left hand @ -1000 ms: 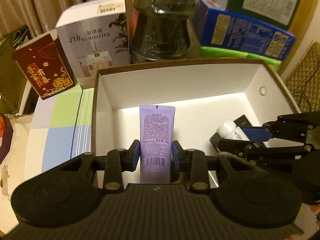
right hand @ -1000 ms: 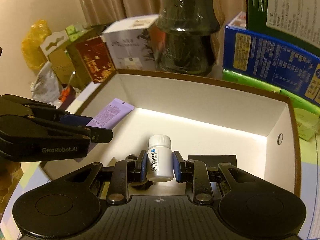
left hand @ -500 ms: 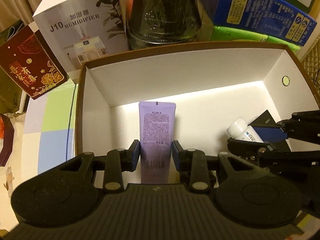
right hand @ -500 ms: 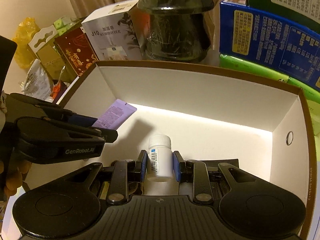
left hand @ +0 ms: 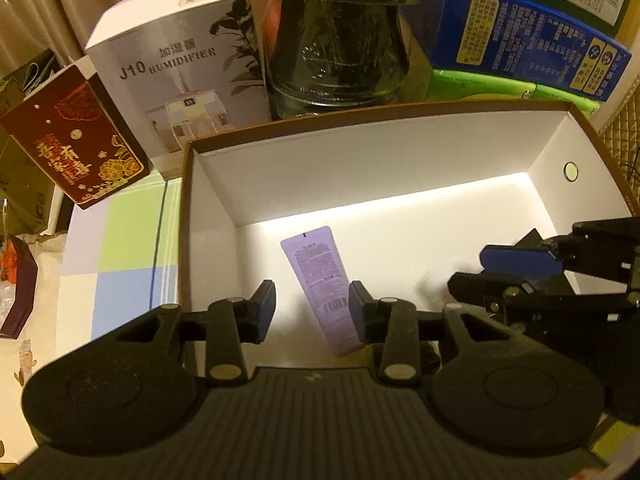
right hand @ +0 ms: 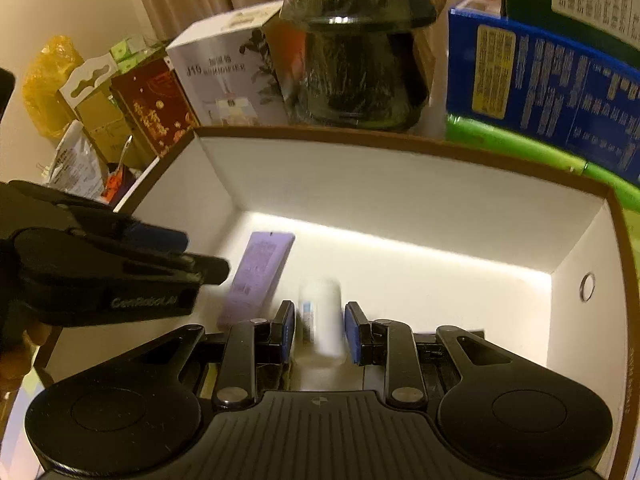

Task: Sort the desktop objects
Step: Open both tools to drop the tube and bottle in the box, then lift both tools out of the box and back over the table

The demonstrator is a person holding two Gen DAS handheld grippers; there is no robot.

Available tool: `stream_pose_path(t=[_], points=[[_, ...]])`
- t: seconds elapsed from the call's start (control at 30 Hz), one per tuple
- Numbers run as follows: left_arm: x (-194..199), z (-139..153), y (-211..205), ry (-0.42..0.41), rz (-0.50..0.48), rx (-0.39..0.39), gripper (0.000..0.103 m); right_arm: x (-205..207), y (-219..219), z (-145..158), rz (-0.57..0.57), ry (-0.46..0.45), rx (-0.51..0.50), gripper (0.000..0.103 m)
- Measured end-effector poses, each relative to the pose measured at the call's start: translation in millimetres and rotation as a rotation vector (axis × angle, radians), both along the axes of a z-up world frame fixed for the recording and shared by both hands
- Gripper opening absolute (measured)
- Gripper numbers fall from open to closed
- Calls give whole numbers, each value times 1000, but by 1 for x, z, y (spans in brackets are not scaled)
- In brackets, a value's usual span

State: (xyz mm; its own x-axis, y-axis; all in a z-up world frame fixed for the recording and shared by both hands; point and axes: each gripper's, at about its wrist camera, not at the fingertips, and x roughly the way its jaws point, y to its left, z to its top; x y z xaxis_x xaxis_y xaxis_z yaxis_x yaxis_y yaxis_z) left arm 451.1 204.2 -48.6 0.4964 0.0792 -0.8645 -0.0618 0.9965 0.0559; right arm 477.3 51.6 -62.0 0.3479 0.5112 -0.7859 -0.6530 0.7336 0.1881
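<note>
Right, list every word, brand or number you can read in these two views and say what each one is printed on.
"J10 HUMIDIFIER": on the white humidifier box, under Chinese characters.
"GenRobot.AI": on the side of the left gripper in the right wrist view, blurred.
Purple tube: small print and a barcode, unreadable.
White bottle: label smeared by blur.
Dark red box: gold Chinese characters, too stylised to read.
Blue box: dense print, too small.

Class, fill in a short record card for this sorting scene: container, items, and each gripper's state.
container: white-lined brown cardboard box, open top
item 1: lilac plastic tube, tilted, inside the box
item 2: small white bottle, blurred, inside the box
left gripper: jaws opening, tube between them, left pad clear of it
right gripper: bottle between its pads, gaps at both sides
</note>
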Motion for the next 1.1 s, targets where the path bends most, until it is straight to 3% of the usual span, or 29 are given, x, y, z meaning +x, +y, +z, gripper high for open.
stream_pose_path(t=[0.07, 0.2, 0.43, 0.67, 1.1], points=[[-4, 4, 1, -14, 2, -7, 41, 0, -1, 2, 5, 0, 28, 26], [-16, 14, 1, -45, -1, 8, 49, -2, -6, 8, -12, -21, 42, 56], [-46, 33, -6, -112, 1, 27, 72, -20, -25, 24, -16, -51, 68, 82], [-78, 48, -21, -143, -9, 41, 83, -52, -37, 40, -3, -101, 60, 89], [-142, 84, -38, -220, 34, 32, 85, -106, -70, 78, -34, -146, 117, 92]])
